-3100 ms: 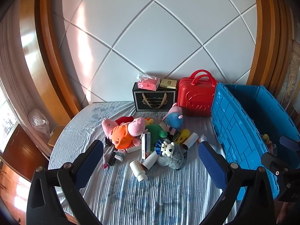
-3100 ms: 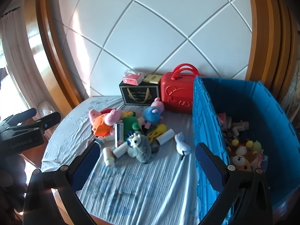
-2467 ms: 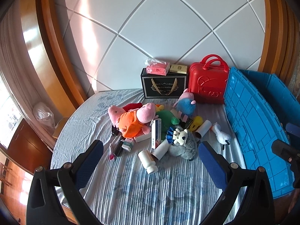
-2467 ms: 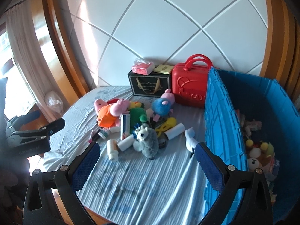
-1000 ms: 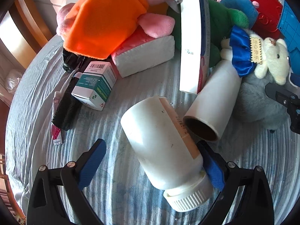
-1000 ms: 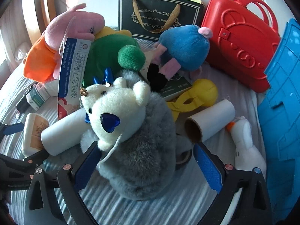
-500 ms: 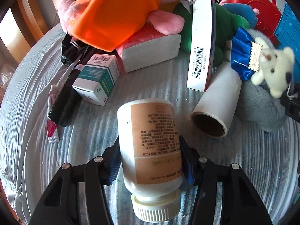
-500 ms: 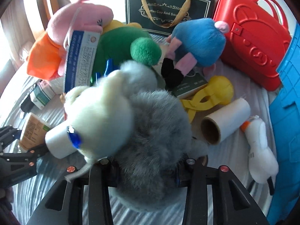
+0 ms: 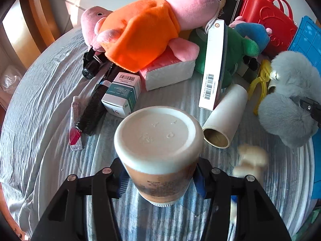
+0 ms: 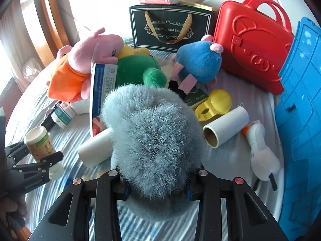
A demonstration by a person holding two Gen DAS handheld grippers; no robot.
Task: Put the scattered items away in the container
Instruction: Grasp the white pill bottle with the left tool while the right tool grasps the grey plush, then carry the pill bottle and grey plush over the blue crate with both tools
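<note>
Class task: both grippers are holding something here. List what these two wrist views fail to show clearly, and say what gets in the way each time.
- Blue crate: its inside is cut off by the right edge in both views.
- Grey plush toy: its face is turned away in the right wrist view.
- White bottle: label text is too blurred to read in the left wrist view.
- Cream blur: motion-smeared, unidentifiable.

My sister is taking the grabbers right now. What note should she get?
Left gripper: jaws shut on the white bottle, bottom end facing the camera.
Right gripper: jaws shut on the grey plush.
Blue crate stands at the right edge of the bed; neither held item is in it yet.
Left on the bed: pink pig plush, blue plush, green plush, two cardboard tubes, white goose toy, yellow toy, small boxes.
Next, probably: carry both held items to the crate.
</note>
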